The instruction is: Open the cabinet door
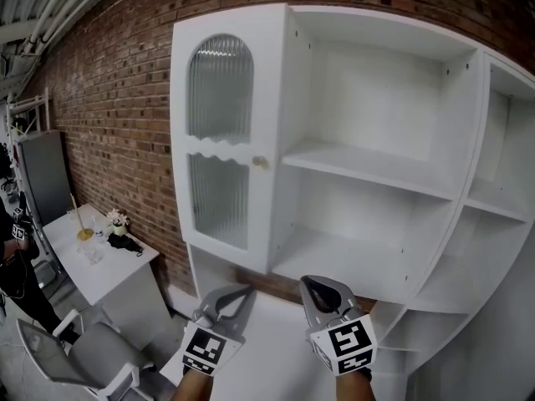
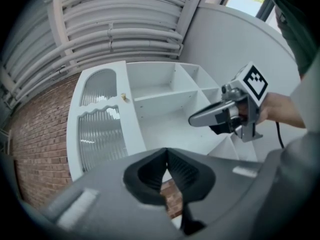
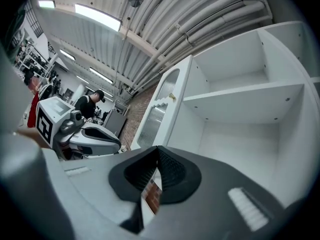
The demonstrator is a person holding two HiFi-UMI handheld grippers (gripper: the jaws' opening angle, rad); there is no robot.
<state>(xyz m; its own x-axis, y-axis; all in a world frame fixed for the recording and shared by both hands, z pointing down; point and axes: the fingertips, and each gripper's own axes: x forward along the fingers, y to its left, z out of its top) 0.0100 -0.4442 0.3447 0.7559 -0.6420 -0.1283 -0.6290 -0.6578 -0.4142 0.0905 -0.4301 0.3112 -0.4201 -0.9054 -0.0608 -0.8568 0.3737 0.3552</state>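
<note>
Door: cabinet door [image 1: 221,140] stands wide open, upper left of frame; shelves [image 1: 368,167] exposed.
Left gripper [image 1: 244,291]: fingers clenched, empty, bottom centre.
Right gripper [image 1: 313,284]: likewise clenched, empty.
Progress: opening judged complete.

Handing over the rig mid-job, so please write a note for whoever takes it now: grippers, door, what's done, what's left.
Left gripper: shut, empty, held low in front of the cabinet, touching nothing.
Right gripper: shut, empty, low beside the left one.
Cabinet door: ribbed-glass panel on the cabinet's left section. It looks closed, in line with the cabinet front. Its knob sits on the right edge, next to the open shelves.
Done: nothing visible yet.
Left: probably raise a gripper to the knob, grip it and swing the door open.
</note>
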